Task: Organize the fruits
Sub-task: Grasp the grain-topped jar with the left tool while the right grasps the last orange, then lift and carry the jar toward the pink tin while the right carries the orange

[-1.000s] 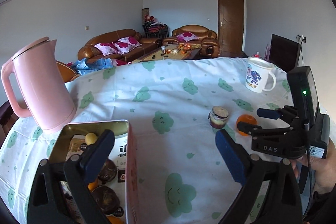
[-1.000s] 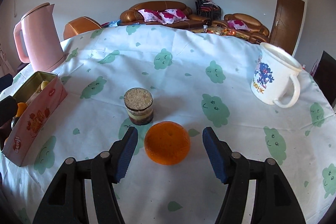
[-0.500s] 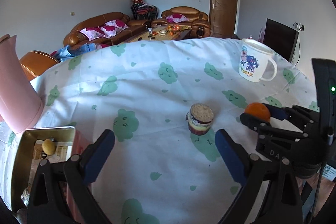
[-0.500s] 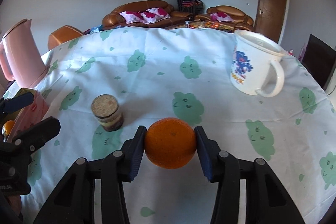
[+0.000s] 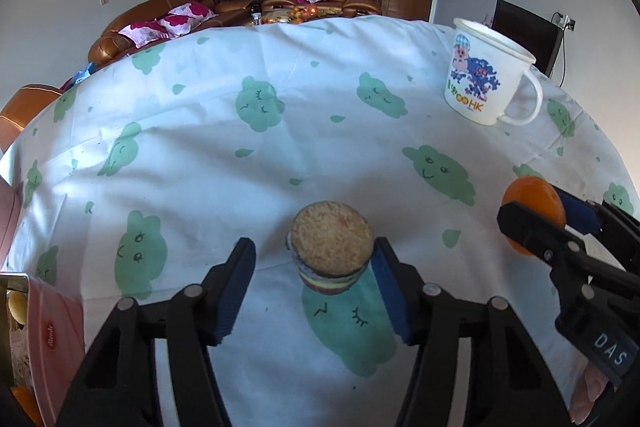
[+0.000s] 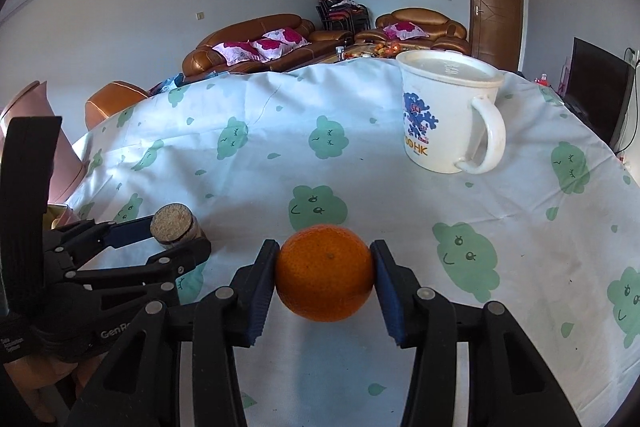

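I am holding the orange (image 6: 324, 273) in my right gripper (image 6: 324, 279), just right of the small jar (image 5: 330, 251); my left gripper (image 5: 314, 279) is narrowing around that upright jar, near pad touching, far pad apart

My mug (image 5: 486, 79) reads "HK" under its cartoon. My right gripper (image 5: 560, 223) bears "DAS"; my left gripper (image 6: 176, 239) shows "GenRo", perhaps cut off.

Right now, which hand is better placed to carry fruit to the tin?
Right. Its gripper already clamps the orange. The left gripper, jaws just closing, only straddles the small jar, though the tin sits on its side.
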